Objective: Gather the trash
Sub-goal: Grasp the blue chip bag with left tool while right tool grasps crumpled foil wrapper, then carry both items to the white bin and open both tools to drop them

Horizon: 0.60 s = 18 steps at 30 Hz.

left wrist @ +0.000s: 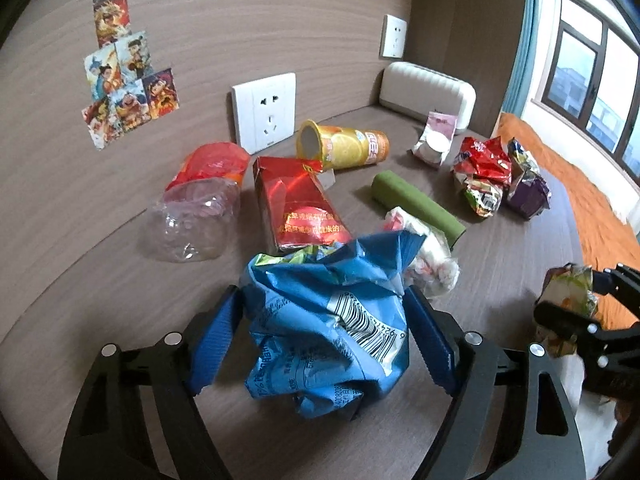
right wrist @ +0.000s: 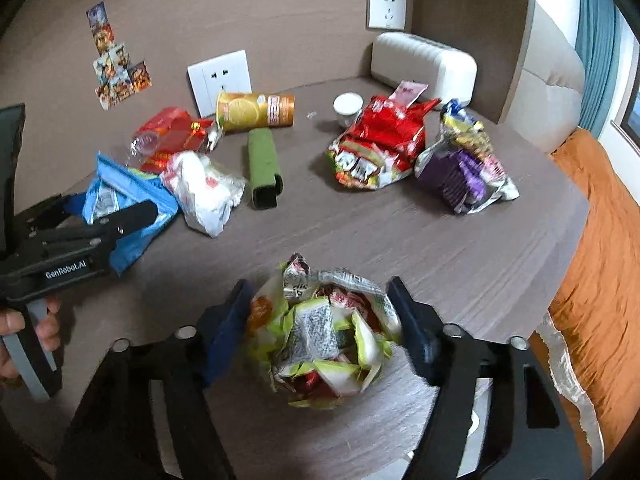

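My left gripper [left wrist: 324, 296] is shut on a crumpled blue snack wrapper [left wrist: 332, 320] with a barcode; both blue pads [left wrist: 218, 340] press its sides just above the brown table [left wrist: 100, 300]. My right gripper [right wrist: 320, 284] is shut on a crumpled yellow-green and red wrapper [right wrist: 324, 340], which bulges between its dark blue fingers [right wrist: 412, 328]. The right wrist view also shows the left gripper [right wrist: 100, 224] at the left, clamped on the blue wrapper [right wrist: 120, 192], with a hand [right wrist: 24, 332] on its grip. At the right edge of the left wrist view is the right gripper [left wrist: 572, 304] with its wrapper [left wrist: 568, 292].
More trash lies on the table: a clear plastic bottle [left wrist: 196, 216], a red carton [left wrist: 296, 208], a yellow can [left wrist: 344, 148], a green sleeve [left wrist: 416, 204], a white bag [right wrist: 204, 192], a red packet [right wrist: 380, 144], a purple packet [right wrist: 460, 176] and a white cup [right wrist: 347, 108]. An orange blanket [right wrist: 592, 280] lies right.
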Each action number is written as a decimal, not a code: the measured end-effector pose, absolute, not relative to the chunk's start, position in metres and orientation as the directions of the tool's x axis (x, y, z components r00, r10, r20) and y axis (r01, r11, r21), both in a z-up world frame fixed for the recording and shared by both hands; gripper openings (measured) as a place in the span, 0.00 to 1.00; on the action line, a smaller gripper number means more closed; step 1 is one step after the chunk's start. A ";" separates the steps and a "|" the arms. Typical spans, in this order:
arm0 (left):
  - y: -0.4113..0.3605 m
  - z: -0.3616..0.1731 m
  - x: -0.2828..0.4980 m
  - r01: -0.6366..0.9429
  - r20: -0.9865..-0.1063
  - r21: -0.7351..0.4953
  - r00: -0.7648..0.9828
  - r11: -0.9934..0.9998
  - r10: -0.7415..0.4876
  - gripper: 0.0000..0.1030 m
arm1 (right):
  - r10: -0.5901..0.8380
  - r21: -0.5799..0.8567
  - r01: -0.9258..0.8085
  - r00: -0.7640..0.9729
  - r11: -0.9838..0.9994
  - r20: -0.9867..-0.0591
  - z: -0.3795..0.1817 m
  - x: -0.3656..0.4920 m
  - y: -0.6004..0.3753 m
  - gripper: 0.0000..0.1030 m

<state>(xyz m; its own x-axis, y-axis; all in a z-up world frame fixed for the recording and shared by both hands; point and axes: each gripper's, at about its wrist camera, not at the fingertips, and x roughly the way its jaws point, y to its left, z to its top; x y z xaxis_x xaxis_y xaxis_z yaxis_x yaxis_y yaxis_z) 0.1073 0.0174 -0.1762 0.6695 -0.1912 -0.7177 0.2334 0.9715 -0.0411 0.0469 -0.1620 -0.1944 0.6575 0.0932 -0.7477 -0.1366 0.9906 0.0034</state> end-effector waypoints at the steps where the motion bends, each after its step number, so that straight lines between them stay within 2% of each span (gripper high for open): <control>1: 0.018 -0.174 0.105 0.231 -0.716 -0.038 0.673 0.972 -0.188 0.77 | 0.098 0.007 -0.138 0.668 0.990 -0.737 -0.188 0.045 -0.164 0.67; 9: 0.016 -0.145 0.073 0.234 -0.701 -0.008 0.692 0.972 -0.172 0.75 | 0.141 0.062 -0.134 0.730 0.989 -0.668 -0.153 0.033 -0.185 0.65; 13: -0.004 -0.119 0.052 0.293 -0.675 -0.008 0.704 0.956 -0.221 0.75 | 0.154 0.094 -0.122 0.758 0.988 -0.634 -0.133 0.024 -0.203 0.65; 18: -0.065 -0.097 0.033 0.428 -0.649 -0.017 0.682 0.903 -0.336 0.75 | 0.129 0.130 -0.062 0.786 0.990 -0.605 -0.110 0.006 -0.252 0.65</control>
<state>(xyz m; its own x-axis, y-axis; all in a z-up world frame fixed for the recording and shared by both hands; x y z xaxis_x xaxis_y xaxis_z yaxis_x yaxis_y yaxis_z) 0.0332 -0.0654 -0.0967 0.6824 -0.3358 -0.6493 0.4283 0.9035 -0.0171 0.0064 -0.2516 -0.1105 0.7857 0.1287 -0.6050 -0.0620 0.9896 0.1300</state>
